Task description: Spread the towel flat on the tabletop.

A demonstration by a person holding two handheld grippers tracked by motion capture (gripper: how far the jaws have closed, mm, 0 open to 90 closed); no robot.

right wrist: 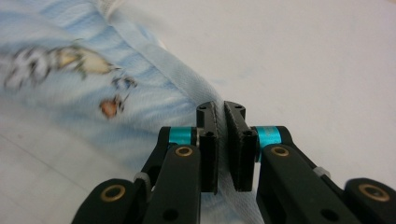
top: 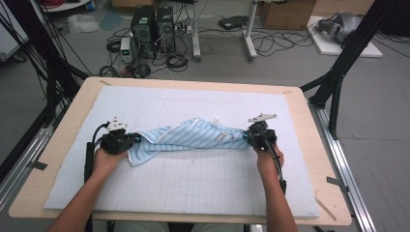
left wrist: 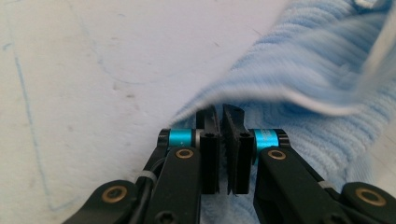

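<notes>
A light-blue striped cloth [top: 188,137] with a small printed picture lies bunched across the middle of the white mat [top: 193,183], stretched between both hands. My left gripper [top: 133,139] is shut on the cloth's left end; in the left gripper view the jaws pinch the ribbed blue fabric [left wrist: 299,93] at its edge, gripper [left wrist: 221,114]. My right gripper [top: 246,137] is shut on the cloth's right end; in the right gripper view a fold of the cloth [right wrist: 140,88] runs between the closed jaws, gripper [right wrist: 221,112].
The mat covers a wooden table [top: 63,130] with bare margins on all sides. Black frame posts [top: 338,72] stand at both table sides. Computers [top: 152,26], cables and boxes sit on the floor beyond the far edge.
</notes>
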